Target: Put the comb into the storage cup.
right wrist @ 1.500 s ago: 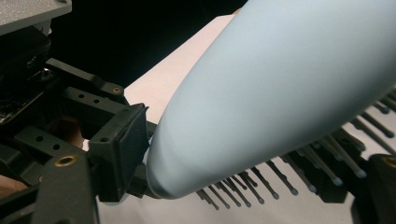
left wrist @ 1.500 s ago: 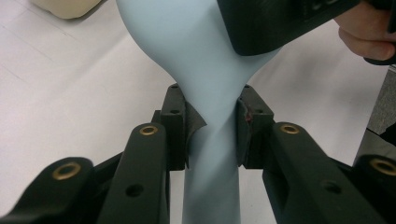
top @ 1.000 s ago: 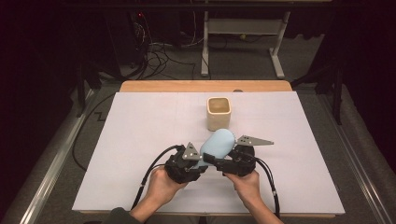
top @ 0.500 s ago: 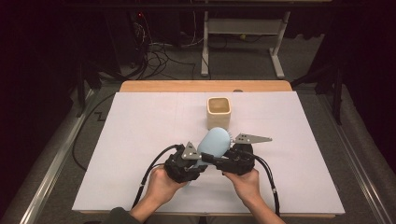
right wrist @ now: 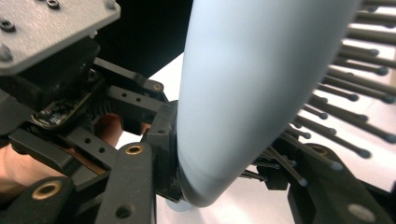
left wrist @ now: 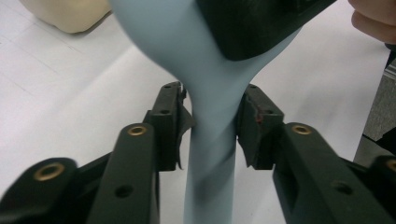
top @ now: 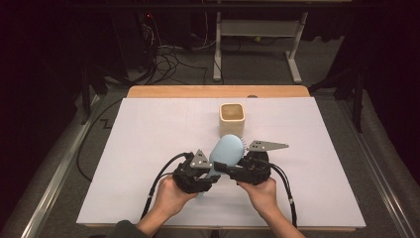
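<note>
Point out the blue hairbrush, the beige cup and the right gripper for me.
blue hairbrush (top: pixel 225 150): high view, smooth back of its head.
beige cup (top: pixel 232 122): high view, near rim.
right gripper (right wrist: pixel 224 175): right gripper view, midway between its fingers, on the brush head.

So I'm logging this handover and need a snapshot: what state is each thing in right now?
Hairbrush: lifted off the table, head toward the cup, bristles facing the person's right.
Right tool: shut on the hairbrush head, one jaw on the smooth back, one in the bristles.
Left tool: jaws have just been opening, standing off the handle on both sides.
Cup: upright, apart from the brush.
</note>
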